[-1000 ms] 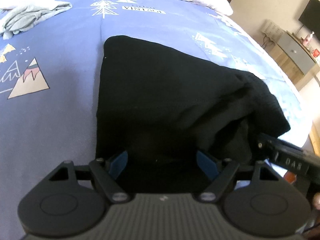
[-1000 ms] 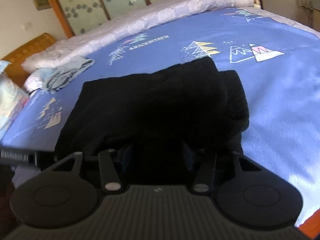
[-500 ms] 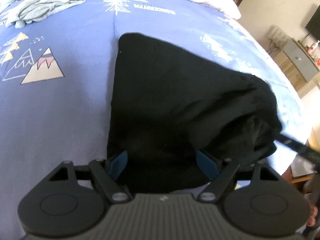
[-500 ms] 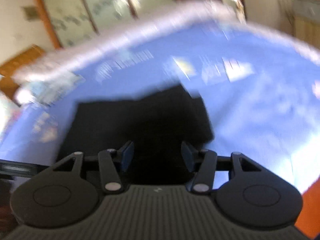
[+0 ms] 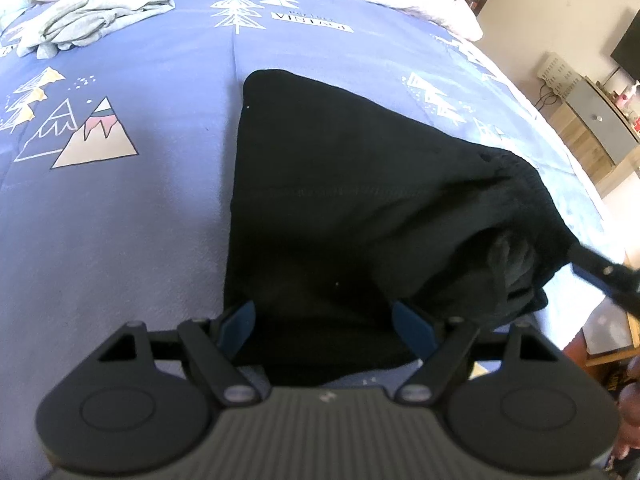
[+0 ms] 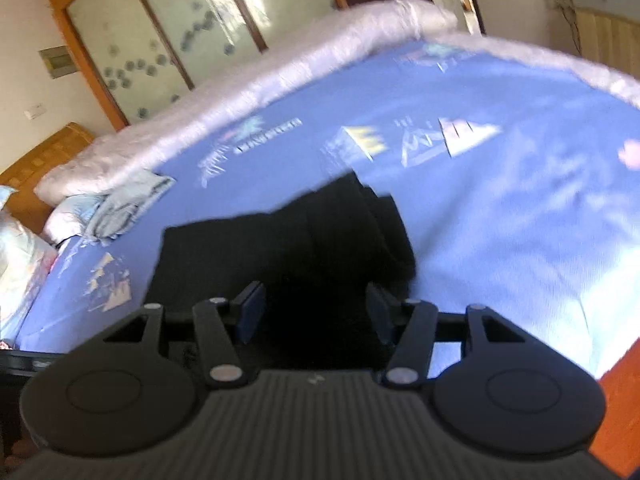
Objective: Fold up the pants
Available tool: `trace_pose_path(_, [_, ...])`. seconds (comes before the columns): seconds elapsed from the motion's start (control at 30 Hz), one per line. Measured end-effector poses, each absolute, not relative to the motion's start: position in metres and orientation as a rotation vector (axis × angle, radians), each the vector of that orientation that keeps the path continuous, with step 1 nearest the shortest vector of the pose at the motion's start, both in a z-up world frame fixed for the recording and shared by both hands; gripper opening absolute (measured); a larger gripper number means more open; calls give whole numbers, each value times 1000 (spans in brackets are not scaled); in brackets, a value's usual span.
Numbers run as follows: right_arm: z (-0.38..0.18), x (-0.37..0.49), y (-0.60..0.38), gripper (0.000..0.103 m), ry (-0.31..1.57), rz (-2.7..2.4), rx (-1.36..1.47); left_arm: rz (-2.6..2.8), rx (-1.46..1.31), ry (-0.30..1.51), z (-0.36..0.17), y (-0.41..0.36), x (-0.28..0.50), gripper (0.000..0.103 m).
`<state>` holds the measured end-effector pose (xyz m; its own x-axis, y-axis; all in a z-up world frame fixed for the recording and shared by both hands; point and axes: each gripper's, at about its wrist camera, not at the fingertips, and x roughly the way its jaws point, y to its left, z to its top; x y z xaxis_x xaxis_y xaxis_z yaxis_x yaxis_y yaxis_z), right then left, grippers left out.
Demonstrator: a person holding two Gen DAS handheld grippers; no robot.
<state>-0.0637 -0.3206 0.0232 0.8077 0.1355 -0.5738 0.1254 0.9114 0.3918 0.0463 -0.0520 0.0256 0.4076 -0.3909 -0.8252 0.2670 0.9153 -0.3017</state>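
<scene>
pants: black knit pants (image 5: pixel 360 216), folded into a thick bundle, near the front edge of the blue printed bedspread (image 5: pixel 120 240)
left gripper (image 5: pixel 326 328): released, blue pads wide, cloth between but not pinched
right gripper (image 6: pixel 314 312): released, nothing clamped (view blurred)
step: looks like the fold is laid; press flat, square the loose bulging right end before the next fold
other: crumpled grey garment (image 5: pixel 88 24) at far left corner
writing: "VINTAGE" on the bedspread print (image 5: pixel 312 22)

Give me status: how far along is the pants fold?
Done: black pants lie folded into a compact stack on the blue bedspread. In hand: nothing; left gripper and right gripper are open above the near edge. Left: perhaps tidying the bulging waistband end.
</scene>
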Motion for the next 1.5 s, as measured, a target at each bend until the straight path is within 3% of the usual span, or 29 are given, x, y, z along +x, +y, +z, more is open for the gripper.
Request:
trace_pose_path(0.3, [-23,-40,-309,59,787,19,472,-415,-97,1074,20,-55,45,79])
trace_pose_path(0.53, [-17,-41,-302,61,780,24,442,-412,-73,1065,19,-58,44,81])
trace_pose_path(0.9, [19,-75,-347,64,594,-39,612,-385,-299,1011,41,20,39,85])
trace_pose_path(1.0, [17,-84,-365,67,569,-76,674,-348,-385,1036,35,47,42,85])
trace_pose_path(1.17, [-1,-92,-384,85,573,-51,812,-342,-484,1059,28,62,51,85])
trace_pose_path(1.5, [-31,-69,-381,86,682,14,889,-423,-424,1138,8,13,79,86])
